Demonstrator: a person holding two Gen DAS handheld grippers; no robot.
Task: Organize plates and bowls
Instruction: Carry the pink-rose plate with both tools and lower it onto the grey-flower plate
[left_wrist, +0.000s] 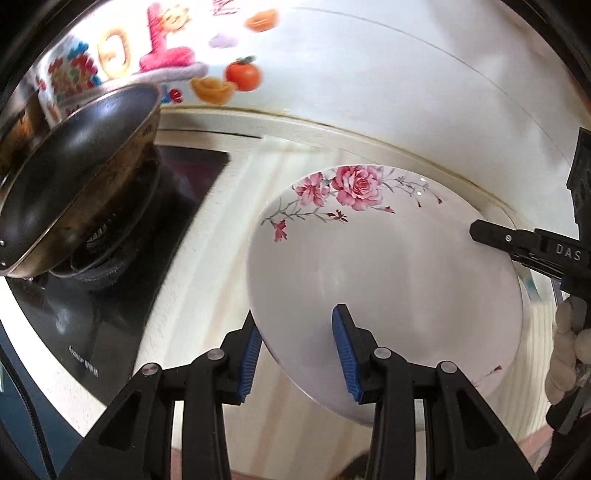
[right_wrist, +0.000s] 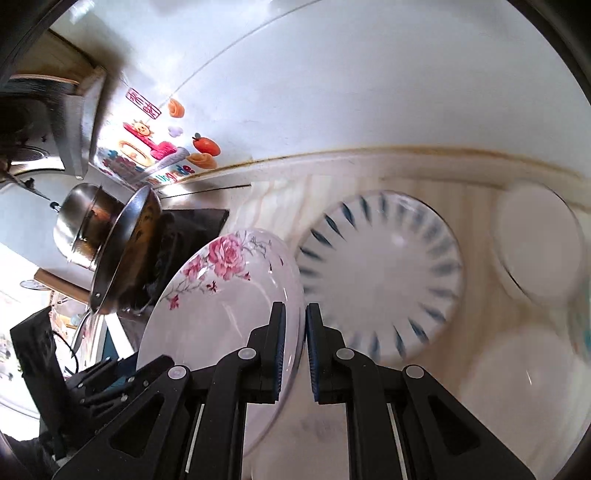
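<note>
Rose plate (right_wrist: 221, 295) is held tilted above the counter (left_wrist: 192, 221), beside the stove (left_wrist: 110, 258) and the blue-striped plate (right_wrist: 380, 273). Right tongs (right_wrist: 294, 334) are clenched on its rim; left tongs (left_wrist: 295, 354) straddle the opposite edge, pads spread, not yet pinching. Glazed ceramic — stiff, slick, likely heavy, breakable. Best gripped at the rim, both sides.

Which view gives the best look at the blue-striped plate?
The right wrist view: the blue-striped plate lies almost whole on the counter, right of the rose plate that the right gripper clamps. In the left wrist view the rose plate hides nearly all of it.
</note>
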